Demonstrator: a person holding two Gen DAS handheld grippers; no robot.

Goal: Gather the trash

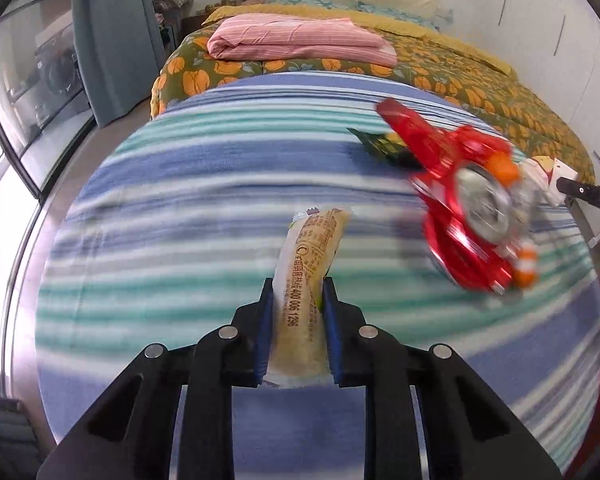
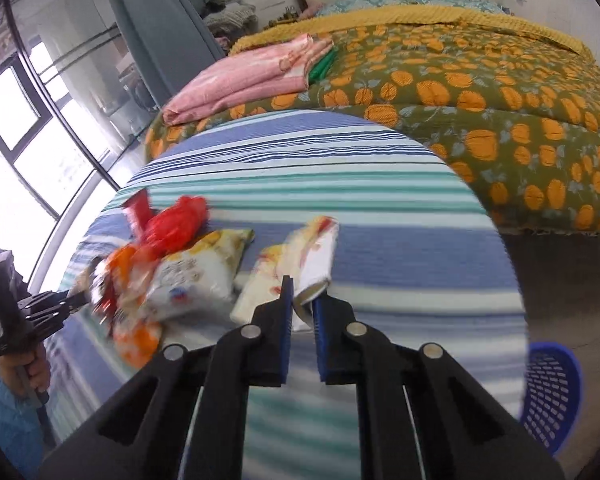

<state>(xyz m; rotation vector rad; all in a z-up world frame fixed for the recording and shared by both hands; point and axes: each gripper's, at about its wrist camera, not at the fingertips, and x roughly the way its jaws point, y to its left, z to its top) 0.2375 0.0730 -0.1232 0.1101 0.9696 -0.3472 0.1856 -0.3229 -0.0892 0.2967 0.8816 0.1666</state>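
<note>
Beige printed wrapper clamped upright; crumpled red packet lies on striped cloth.

A bed with a pumpkin-print quilt stands behind the striped table; grey curtain hangs beside bright windows, white wall behind.

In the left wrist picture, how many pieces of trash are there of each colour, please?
Beige wrapper, held in the left claw: 1
Red wrapper, blurred, with orange marks: 1
Dark green wrapper, partly behind the red one: 1
White packet, at the right edge: 1
Total: 4
</note>
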